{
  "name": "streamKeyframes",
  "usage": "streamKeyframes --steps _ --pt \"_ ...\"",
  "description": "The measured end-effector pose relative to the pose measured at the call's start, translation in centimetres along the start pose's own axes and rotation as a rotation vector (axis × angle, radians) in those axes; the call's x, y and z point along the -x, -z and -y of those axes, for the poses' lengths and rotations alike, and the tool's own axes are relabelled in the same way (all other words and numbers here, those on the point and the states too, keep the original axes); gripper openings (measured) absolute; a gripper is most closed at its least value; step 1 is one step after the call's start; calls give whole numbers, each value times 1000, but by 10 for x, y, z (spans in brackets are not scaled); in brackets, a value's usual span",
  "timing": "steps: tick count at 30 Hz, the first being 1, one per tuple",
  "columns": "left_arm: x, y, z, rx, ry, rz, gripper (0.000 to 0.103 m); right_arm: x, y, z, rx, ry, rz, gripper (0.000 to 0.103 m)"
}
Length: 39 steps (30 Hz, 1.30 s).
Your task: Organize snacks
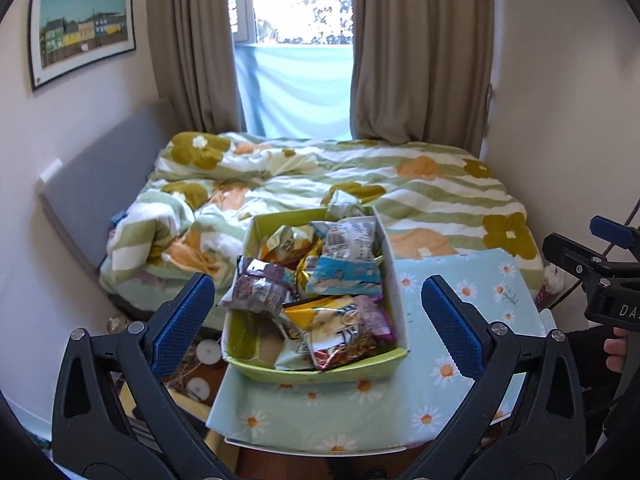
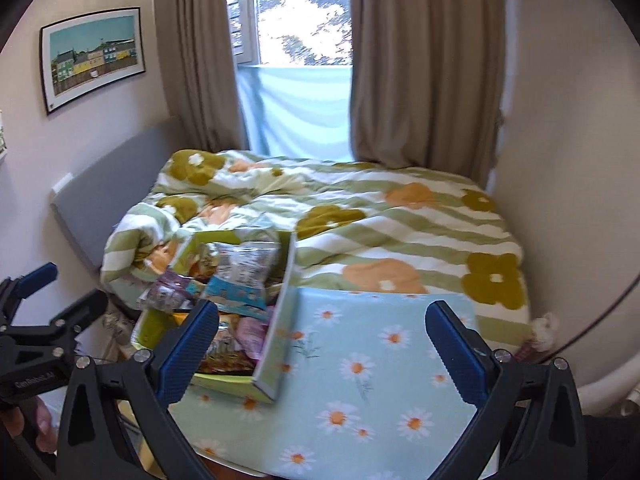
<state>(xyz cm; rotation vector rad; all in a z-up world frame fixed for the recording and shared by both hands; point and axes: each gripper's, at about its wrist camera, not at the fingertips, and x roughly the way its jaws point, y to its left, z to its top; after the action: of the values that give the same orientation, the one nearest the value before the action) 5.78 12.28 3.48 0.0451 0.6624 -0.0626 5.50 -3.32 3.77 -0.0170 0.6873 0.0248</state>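
Bedroom: daisy-print counter [image 1: 440, 368] beside bed [image 1: 420, 192]; green box [image 1: 360, 370] heaped with snack packets [image 1: 348, 256]. Left claw [image 1: 316, 320], right claw [image 2: 322, 344]: both spread wide, empty.

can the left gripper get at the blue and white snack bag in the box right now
Probably yes. The left gripper is open, empty and aimed at the box; the blue and white bag lies on top of the pile, uncovered.

Each hand-held gripper [image 1: 316, 320] — black frame, silver screws — carries blue textured pads [image 1: 182, 324]; white lettering marks one body.
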Motion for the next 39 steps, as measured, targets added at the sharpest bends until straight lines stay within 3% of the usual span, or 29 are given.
streamKeyframes --steps 8,22,39 --pt "29 16 23 -5 30 59 103 38 24 27 -22 109 51 103" --pt "52 24 35 -17 17 92 103 51 35 28 -36 112 73 103" --pt "53 20 37 -17 11 101 103 48 26 31 -53 106 71 103"
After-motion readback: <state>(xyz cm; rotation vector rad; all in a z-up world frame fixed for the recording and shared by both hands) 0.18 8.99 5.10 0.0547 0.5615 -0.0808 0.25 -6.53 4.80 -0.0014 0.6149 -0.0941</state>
